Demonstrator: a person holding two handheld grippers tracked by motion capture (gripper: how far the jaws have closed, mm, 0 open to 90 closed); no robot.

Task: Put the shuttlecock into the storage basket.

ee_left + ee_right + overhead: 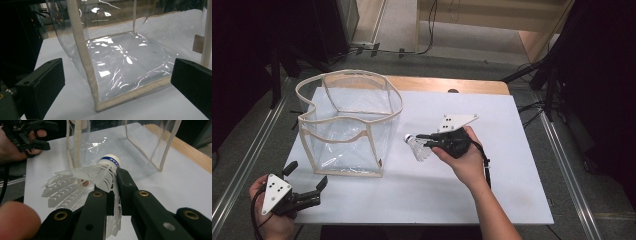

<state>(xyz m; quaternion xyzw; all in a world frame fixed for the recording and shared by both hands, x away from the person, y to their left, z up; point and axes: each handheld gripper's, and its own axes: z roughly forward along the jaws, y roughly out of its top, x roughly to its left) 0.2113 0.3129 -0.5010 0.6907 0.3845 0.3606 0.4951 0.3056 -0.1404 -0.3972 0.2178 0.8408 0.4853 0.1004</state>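
High view: right gripper (428, 140) clamped on a shuttlecock (417, 148), just right of the clear bag (347, 125) on the table (512, 165); left gripper (307, 181) spread wide at the near left edge.

Left gripper view: jaws apart, nothing between, facing the bag (120, 65).

Right gripper view: jaws pinching the shuttlecock (100, 177) by its skirt, cork toward the bag (140, 147).

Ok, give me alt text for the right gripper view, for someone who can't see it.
The right gripper is shut on a white plastic shuttlecock, pinching its skirt just behind the blue-banded cork. Beyond it a clear bag with beige trim stands open on the white table, and the left gripper sits top left.
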